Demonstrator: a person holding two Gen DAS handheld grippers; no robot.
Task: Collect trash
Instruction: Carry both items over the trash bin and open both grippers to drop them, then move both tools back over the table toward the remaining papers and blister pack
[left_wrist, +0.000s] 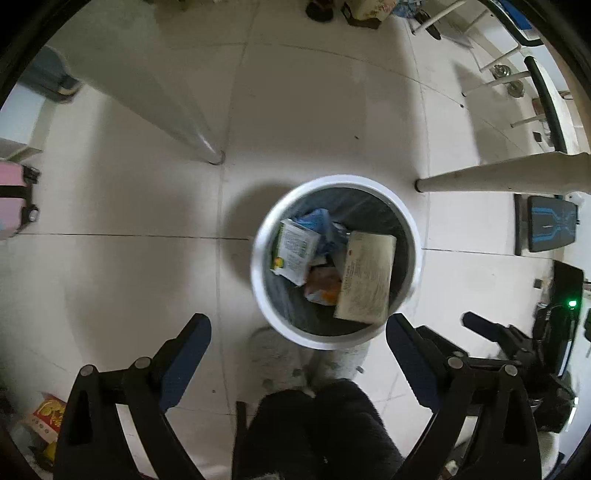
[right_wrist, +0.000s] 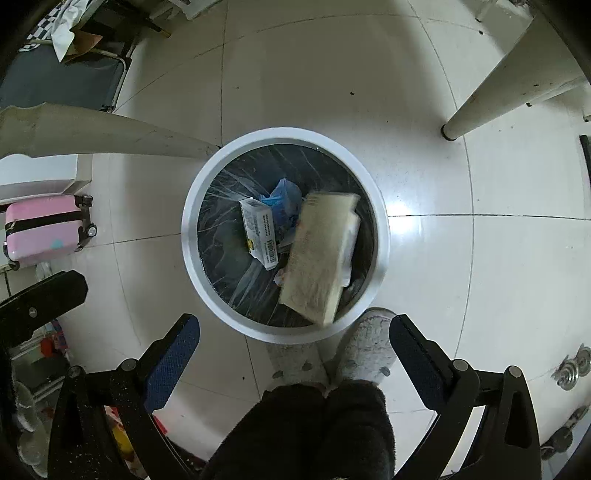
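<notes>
Both claws hang over the bin with their jaws spread wide and nothing between them: the left gripper and the right gripper each show two blue-padded fingers framing bare floor and the person's legs. Below them stands the white-rimmed trash bin, lined with a dark bag. Inside it lies the trash: a large pale box, blurred at its edges, tilted against the near side; a smaller white carton with a barcode beside it; and a blue wrapper mostly hidden beneath them. An orange packet shows only in the left wrist view, half covered by the box. Grey slippers stand just beside the bin's near rim, the dark trouser legs cut off at the lower edge. A pink suitcase sits well apart on the tiled floor, near pale table legs.
</notes>
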